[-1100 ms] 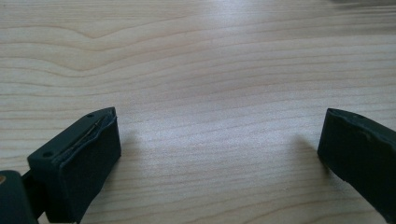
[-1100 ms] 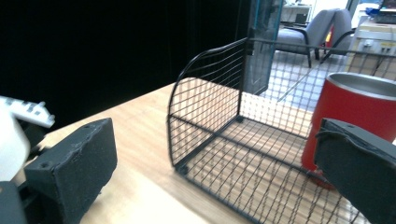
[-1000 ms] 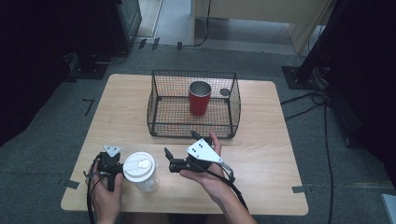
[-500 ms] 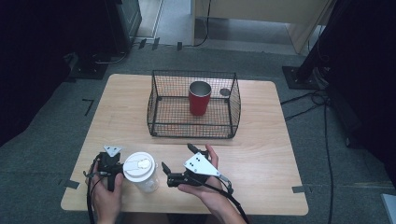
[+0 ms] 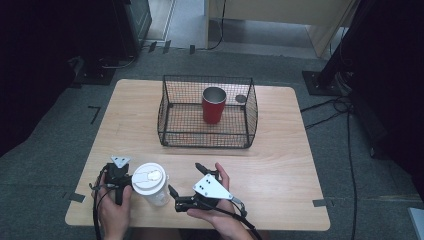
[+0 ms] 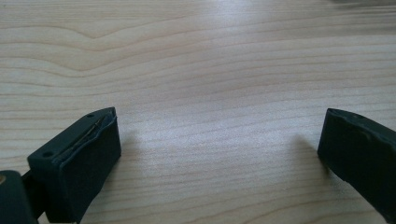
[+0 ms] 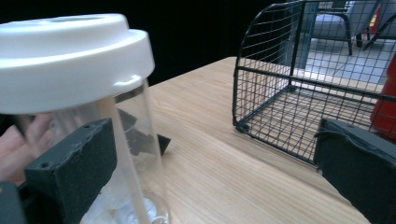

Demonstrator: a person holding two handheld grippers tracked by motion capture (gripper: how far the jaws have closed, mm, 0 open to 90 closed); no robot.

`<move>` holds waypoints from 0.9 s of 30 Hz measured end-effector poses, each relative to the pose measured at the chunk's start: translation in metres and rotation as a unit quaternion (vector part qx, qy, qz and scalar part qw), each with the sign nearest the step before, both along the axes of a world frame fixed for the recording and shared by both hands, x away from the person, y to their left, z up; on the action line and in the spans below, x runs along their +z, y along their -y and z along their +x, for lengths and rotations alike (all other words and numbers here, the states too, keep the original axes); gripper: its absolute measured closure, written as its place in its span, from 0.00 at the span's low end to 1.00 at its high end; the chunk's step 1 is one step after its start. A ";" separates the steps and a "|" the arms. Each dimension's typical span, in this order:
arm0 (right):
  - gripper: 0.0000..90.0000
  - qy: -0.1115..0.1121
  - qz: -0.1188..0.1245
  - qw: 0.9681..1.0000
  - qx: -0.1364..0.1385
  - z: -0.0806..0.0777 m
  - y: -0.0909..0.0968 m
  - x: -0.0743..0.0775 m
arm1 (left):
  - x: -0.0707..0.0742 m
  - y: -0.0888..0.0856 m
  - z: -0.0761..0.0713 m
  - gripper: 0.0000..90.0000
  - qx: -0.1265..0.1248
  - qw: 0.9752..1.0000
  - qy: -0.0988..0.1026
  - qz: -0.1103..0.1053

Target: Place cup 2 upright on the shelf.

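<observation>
1. The surface [image 5: 280,150] is light wood. Taken as a clock face in the high view, a black wire basket [image 5: 207,112] sits toward 12 o'clock.
2. A red cup [image 5: 214,105] stands upright inside the basket, in its far right part. A small round grey thing [image 5: 241,99] lies just right of the cup; what it is cannot be told.
3. A clear cup with a white lid [image 5: 149,182] stands upright near the surface's front edge, at about 7 o'clock.
4. The left gripper [image 5: 119,176] sits at 8 o'clock, just left of the clear cup, held by the left hand [image 5: 114,215]. In the left gripper view its jaws are spread wide over bare wood, with nothing between them.
5. The right gripper [image 5: 186,181] sits at 6 o'clock, just right of the clear cup and pointing toward it, held by the right hand [image 5: 220,210]. Its jaws are spread wide.
6. In the right gripper view, the clear cup [image 7: 93,107] stands close ahead by the left jaw, not between the jaws, and the basket [image 7: 299,79] rises beyond on the right.
</observation>
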State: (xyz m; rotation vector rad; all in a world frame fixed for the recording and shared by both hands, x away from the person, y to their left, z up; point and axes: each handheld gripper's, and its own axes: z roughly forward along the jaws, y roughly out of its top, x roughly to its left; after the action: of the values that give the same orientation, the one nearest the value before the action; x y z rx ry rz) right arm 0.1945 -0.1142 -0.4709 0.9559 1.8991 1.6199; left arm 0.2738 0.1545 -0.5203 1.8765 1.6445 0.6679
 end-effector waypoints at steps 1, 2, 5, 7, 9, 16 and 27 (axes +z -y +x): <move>0.00 -0.001 0.001 1.000 0.003 -0.003 -0.001 -0.001 | 0.000 0.000 0.000 0.00 0.000 1.000 0.000 0.000; 0.00 -0.002 0.001 1.000 0.004 -0.004 -0.002 -0.002 | 0.000 0.000 0.000 0.00 0.000 1.000 0.000 0.000; 0.00 -0.002 0.000 1.000 0.009 -0.008 -0.005 -0.003 | 0.000 0.000 0.000 0.00 0.000 1.000 0.000 0.000; 0.00 -0.003 0.003 1.000 0.014 -0.012 -0.007 -0.004 | 0.000 0.000 0.000 0.00 0.000 1.000 0.000 0.000; 0.00 -0.001 0.002 1.000 0.018 -0.014 -0.009 -0.004 | 0.000 0.000 0.000 0.00 0.000 1.000 0.000 0.000; 0.00 -0.005 0.004 1.000 0.030 -0.019 -0.018 -0.006 | 0.000 0.000 0.000 0.00 0.000 1.000 0.000 0.000; 0.00 -0.011 0.012 0.999 0.039 -0.020 -0.032 -0.011 | 0.000 0.000 0.000 0.00 0.000 1.000 0.000 0.000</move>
State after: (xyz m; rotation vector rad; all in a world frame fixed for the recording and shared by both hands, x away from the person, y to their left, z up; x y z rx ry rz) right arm 0.1749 -0.0821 -0.4821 0.9236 1.9587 1.6880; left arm 0.2739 0.1544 -0.5204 1.8759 1.6444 0.6679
